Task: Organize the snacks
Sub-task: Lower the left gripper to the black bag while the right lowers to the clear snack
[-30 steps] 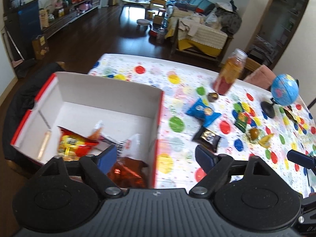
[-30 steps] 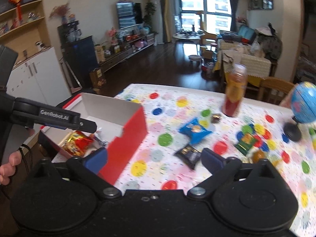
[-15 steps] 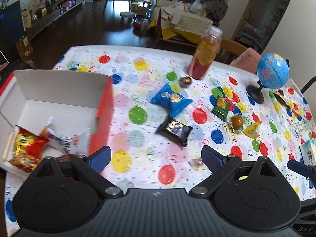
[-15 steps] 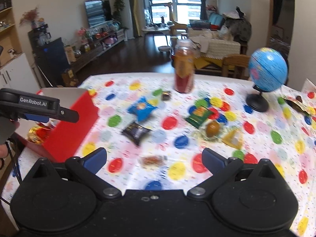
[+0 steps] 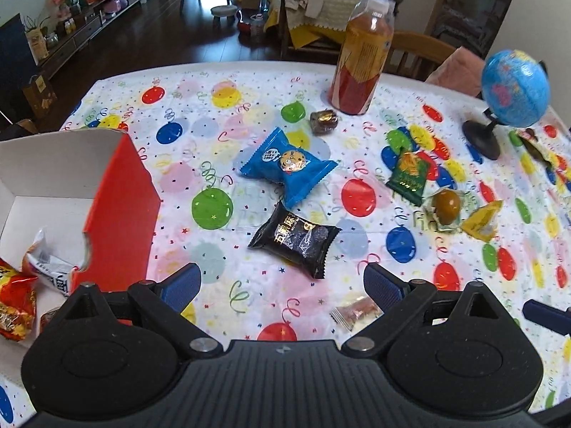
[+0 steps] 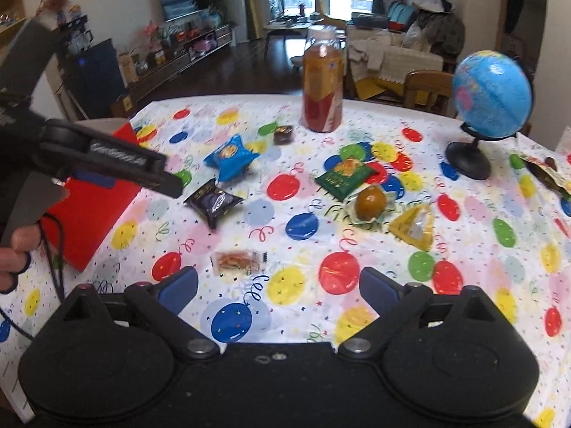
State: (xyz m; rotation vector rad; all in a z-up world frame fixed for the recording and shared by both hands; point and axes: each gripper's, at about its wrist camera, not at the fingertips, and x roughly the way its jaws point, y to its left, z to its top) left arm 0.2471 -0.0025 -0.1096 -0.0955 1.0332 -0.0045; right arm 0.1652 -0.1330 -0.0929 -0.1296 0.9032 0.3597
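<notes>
Loose snacks lie on the balloon-print tablecloth: a blue packet [image 5: 287,164], a black packet [image 5: 296,239], a green packet [image 5: 408,174], a wrapped brown ball [image 5: 446,203] and a yellow triangle packet [image 5: 481,219]. My left gripper [image 5: 282,285] is open and empty, just short of the black packet. My right gripper [image 6: 278,287] has its jaws closing a little with nothing between them. A small clear packet [image 6: 237,261] lies just ahead of it. The red and white box [image 5: 117,207] at the left holds a red-orange bag [image 5: 14,306] and a white packet [image 5: 50,267].
A tall bottle of orange drink [image 5: 364,60] stands at the table's far side, with a small brown candy [image 5: 323,119] near it. A blue globe [image 6: 492,96] on a black stand is at the right. A hand [image 6: 14,249] holds the left gripper's handle.
Both grippers have swung right and lower, away from the box and over the loose snacks. The box has slid to the left edge of both views.
</notes>
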